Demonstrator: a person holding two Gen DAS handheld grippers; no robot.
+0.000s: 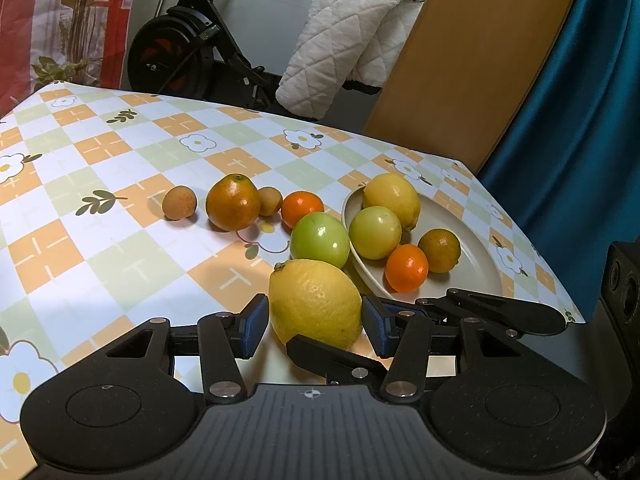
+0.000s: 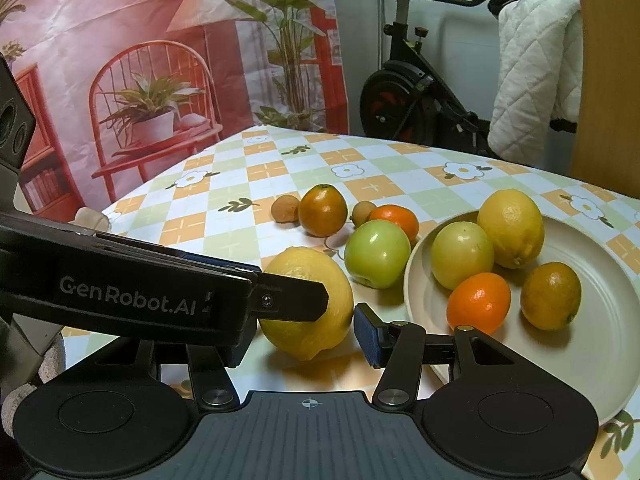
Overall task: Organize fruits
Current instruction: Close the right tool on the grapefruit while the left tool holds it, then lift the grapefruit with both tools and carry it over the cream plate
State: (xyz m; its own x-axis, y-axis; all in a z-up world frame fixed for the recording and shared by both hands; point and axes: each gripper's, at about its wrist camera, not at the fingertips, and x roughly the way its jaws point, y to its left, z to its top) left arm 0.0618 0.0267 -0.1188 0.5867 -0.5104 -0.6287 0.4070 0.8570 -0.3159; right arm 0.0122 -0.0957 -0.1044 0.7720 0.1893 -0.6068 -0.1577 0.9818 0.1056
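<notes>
On the desk (image 1: 120,240), a brown fruit (image 1: 179,203) and an orange (image 1: 232,201) lay leftmost. The left gripper (image 1: 316,320) stood open around the lemon (image 1: 315,303), pads not quite touching; the right gripper (image 2: 316,320) flanked the same lemon, its grip unclear. The plate (image 1: 472,248), rightmost, held five fruits.

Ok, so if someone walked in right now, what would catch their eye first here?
First the big yellow lemon on the checked tablecloth, sitting between the pads of the left gripper, with the right gripper crowding in on it too. Next, the cream plate to its right, already holding four fruits. Behind the lemon, a green apple rests against the plate's rim.
</notes>
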